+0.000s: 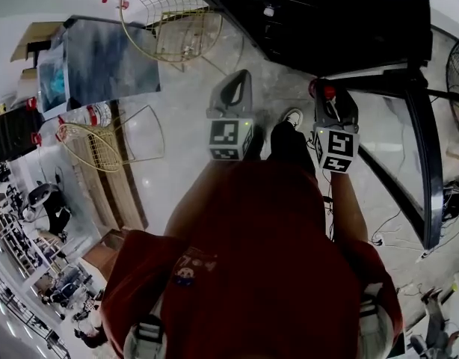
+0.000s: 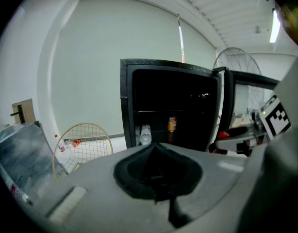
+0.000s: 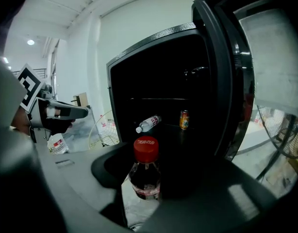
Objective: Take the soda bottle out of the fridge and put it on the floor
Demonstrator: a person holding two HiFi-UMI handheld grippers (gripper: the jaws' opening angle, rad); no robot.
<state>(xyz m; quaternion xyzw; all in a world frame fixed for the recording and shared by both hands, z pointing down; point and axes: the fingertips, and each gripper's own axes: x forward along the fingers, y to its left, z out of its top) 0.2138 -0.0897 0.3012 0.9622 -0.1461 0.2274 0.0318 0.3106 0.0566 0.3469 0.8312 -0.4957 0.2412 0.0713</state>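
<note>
The right gripper held the red-capped soda bottle in its jaws before the open fridge. The left gripper had its jaws closed and empty.

Pale glossy floor is seen, faintly marbled, with light reflected off it. A plain white wall is shown behind. The ribbed white ceiling is lit by a strip light; a round ceiling lamp is caught in the right gripper view. A gold wire-mesh frame is stood near the wall. A second wire frame is laid beside a slatted wooden panel. A grey-blue slab is placed between the two frames. A standing fan is set at the right. Loose cables are strewn over the floor on that side.
</note>
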